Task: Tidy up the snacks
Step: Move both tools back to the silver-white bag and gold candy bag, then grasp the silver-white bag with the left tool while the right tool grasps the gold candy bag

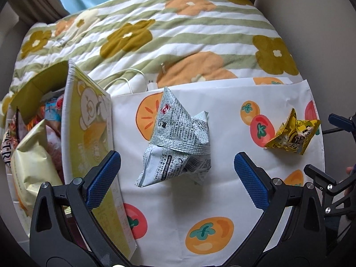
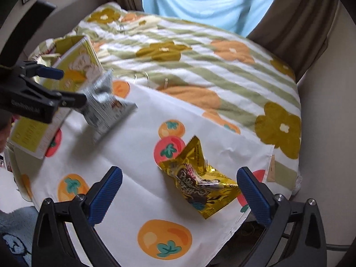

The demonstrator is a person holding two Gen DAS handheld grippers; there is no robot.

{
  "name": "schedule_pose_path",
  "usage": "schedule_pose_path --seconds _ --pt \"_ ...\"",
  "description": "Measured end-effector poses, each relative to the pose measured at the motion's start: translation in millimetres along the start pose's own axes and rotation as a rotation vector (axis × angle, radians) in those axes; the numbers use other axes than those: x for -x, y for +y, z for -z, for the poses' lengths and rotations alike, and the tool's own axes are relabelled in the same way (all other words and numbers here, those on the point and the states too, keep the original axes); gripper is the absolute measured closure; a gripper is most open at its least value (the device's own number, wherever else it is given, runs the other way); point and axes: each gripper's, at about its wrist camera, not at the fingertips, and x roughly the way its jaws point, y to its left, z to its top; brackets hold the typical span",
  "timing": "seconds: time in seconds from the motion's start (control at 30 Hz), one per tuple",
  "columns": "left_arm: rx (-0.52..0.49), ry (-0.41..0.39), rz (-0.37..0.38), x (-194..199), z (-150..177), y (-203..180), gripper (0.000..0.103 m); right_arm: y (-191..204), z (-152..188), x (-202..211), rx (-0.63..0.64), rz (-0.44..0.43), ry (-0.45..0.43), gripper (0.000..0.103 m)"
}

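Note:
A crumpled grey-white snack bag [image 1: 178,138] lies on the white fruit-print sheet [image 1: 200,200], just ahead of my open left gripper [image 1: 176,166]. It also shows in the right wrist view [image 2: 104,104], next to the left gripper [image 2: 55,84]. A gold snack packet [image 1: 293,133] lies at the sheet's right side. In the right wrist view this gold packet [image 2: 200,182] lies between the fingers of my open right gripper [image 2: 179,182]. At left a yellow-green box [image 1: 89,138] with several snack bags [image 1: 31,155] inside stands open.
The sheet lies on a bed with a green-striped flower quilt [image 1: 178,33]. A white cable [image 1: 129,82] lies behind the box. Curtains [image 2: 296,22] hang at the back. The sheet's right edge [image 2: 255,204] overhangs the bed.

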Motion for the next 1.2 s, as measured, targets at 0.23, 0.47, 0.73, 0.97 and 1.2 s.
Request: schedule_pose_path --seconds 0.23,0.47,0.73,0.97,1.2 --pt "-0.015 0.071 -0.016 -32 -4 1 0.002 -13 7 -34 -0.008 -0.033 0.076 0.001" --pt "-0.006 0.131 0.015 -60 -8 2 0.002 -12 11 -68 0.161 0.038 0.150 0.001" --pt "-0.008 0.137 -0.025 -75 -8 -1 0.002 -17 20 -95 0.274 0.056 0.209 0.004" --pt "-0.011 0.134 -0.005 -76 -9 -3 0.023 -28 17 -98 0.236 0.002 0.209 0.027" --pt "-0.030 0.127 -0.007 -71 -4 -4 0.026 -28 13 -96 0.197 -0.027 0.196 0.035"
